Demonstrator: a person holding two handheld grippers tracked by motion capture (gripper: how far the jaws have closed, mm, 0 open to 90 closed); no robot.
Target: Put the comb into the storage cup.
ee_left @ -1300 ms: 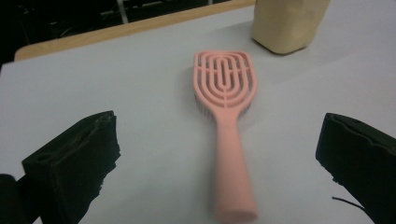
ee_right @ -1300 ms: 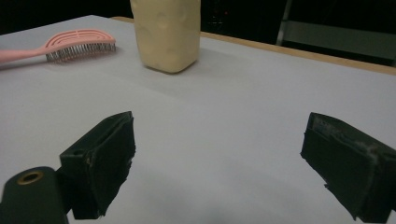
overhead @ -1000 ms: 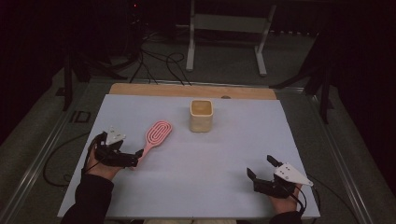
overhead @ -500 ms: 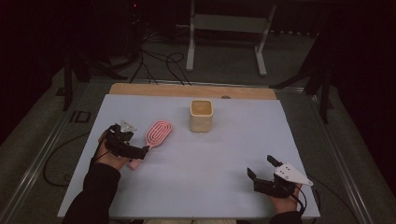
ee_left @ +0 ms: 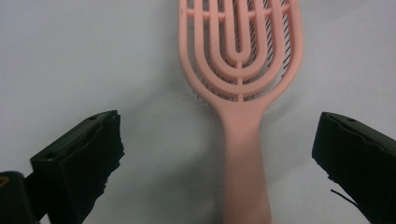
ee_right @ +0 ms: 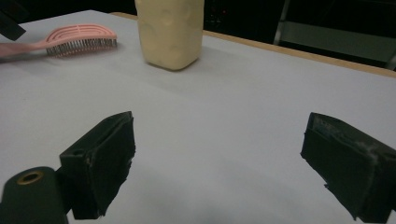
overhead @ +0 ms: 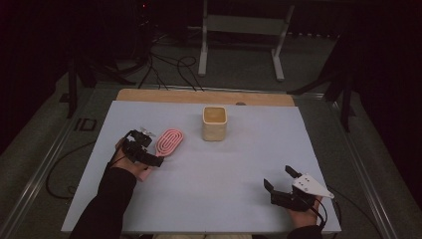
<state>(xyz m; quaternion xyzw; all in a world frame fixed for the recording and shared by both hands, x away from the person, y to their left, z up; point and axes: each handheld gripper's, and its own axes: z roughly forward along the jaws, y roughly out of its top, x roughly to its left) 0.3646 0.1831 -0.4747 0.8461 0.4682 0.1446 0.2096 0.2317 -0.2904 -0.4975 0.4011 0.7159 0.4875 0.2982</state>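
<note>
A pink vented hairbrush lies bristles down on the pale sheet at the left. My left gripper hovers over its handle, jaws wide open on either side and not touching it. In the left gripper view the brush head points up the frame. A cream square cup stands upright near the far middle; the cup and the hairbrush also appear in the right gripper view. My right gripper rests open at the near right with nothing between its fingers.
The pale sheet covers a table with a wooden strip along its far edge. Beyond it are a white metal stand and cables on the dark floor.
My left gripper has moved forward and right from the near left, coming over the hairbrush handle. The right gripper has stayed where it was.
</note>
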